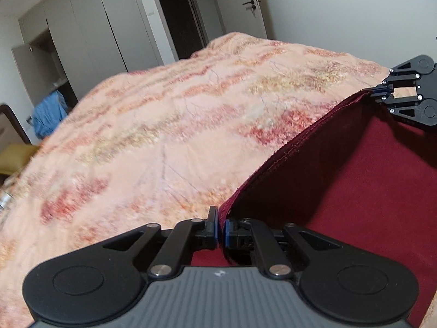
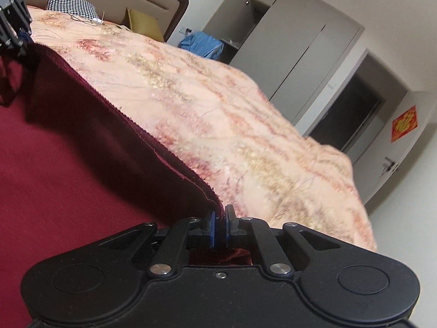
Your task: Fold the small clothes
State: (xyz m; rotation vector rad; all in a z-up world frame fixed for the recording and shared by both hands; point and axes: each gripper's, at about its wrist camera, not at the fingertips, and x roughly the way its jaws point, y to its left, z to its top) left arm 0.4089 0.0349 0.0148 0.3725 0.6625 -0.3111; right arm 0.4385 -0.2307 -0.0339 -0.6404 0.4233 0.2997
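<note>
A dark red garment (image 1: 341, 180) lies on the bed with one hemmed edge lifted and stretched between my two grippers. My left gripper (image 1: 221, 231) is shut on one corner of that edge. My right gripper (image 2: 220, 228) is shut on the other corner of the garment (image 2: 82, 142). The right gripper also shows in the left wrist view (image 1: 378, 91) at the far right, and the left gripper shows in the right wrist view (image 2: 23, 41) at the top left. The rest of the garment lies flat below the raised edge.
A pink floral bedspread (image 1: 177, 125) covers the bed beyond the garment. Pillows (image 2: 71, 4) and a headboard (image 2: 174, 0) stand at the bed's head. Blue clothing (image 2: 203, 42) hangs by white wardrobes (image 1: 90, 41). A dark doorway (image 1: 180, 19) and a door with a handle (image 1: 251, 5) lie beyond.
</note>
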